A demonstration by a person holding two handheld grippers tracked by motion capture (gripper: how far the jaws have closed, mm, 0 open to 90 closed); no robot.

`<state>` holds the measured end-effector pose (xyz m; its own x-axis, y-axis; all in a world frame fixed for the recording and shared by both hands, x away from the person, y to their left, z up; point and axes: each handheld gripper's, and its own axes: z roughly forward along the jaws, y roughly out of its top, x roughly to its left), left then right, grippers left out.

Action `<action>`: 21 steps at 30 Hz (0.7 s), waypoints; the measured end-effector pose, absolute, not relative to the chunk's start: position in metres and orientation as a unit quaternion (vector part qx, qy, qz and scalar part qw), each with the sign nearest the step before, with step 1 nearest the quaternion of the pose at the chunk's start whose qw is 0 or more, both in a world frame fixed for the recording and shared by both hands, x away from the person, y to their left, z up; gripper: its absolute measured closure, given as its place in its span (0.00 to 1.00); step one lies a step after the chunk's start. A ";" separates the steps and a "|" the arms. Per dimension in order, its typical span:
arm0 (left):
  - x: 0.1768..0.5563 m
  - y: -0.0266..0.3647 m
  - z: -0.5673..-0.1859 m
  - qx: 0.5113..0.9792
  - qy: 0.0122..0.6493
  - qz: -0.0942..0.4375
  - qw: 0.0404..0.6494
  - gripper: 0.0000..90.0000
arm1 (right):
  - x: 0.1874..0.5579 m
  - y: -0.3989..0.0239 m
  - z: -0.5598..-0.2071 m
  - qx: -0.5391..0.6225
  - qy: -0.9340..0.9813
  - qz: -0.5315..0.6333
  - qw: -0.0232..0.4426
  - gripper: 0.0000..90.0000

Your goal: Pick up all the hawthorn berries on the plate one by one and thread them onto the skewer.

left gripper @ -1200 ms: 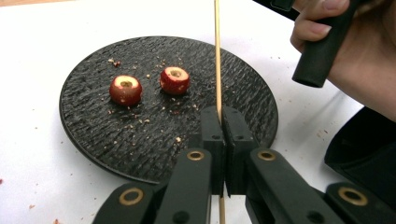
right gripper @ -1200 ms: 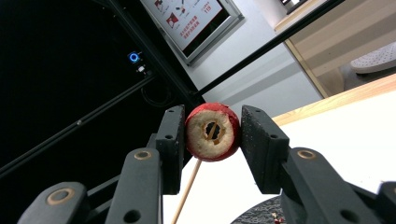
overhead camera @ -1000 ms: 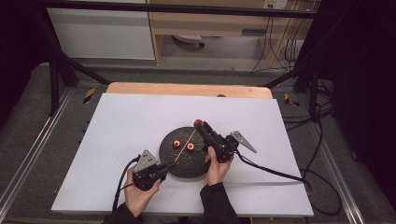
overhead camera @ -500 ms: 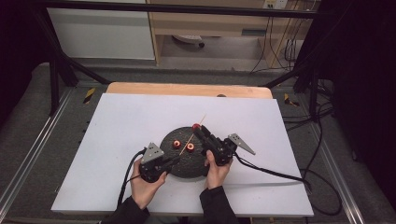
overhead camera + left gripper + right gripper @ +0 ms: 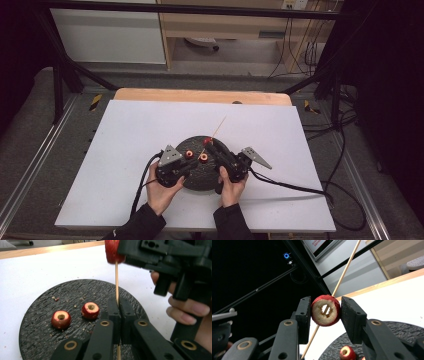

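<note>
The left claw (image 5: 117,315) is clamped on a thin wooden skewer (image 5: 116,280), its two jaws pressed together around the stick low down, so that the skewer rises upright between them in the left gripper view. The right claw (image 5: 325,311) is clamped on a red fruit ring (image 5: 325,310), one pad touching each side of it. The skewer (image 5: 342,272) runs through the ring's cored hole and slants up beyond it in the right gripper view. In the left gripper view the ring (image 5: 113,251) sits high on the stick, well above the left jaws.

Both claws hang over a round black plate (image 5: 200,175) lying on the white worktop (image 5: 125,130), near the person's edge. Two more cored red rings lie on the plate, just beside each other: one (image 5: 61,319) nearer the rim, the other (image 5: 90,310) closer to the left jaws. Small crumbs are scattered on the plate around them. From above, the skewer's tip (image 5: 220,123) points away from the person.
</note>
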<state>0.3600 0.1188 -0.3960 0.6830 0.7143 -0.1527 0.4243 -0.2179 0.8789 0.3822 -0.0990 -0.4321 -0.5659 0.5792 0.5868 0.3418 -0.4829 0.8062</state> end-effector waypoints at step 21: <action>0.366 0.113 -0.396 0.777 0.360 0.148 0.494 0.99 | 0.373 -0.097 -0.439 0.454 0.539 0.707 0.061 0.68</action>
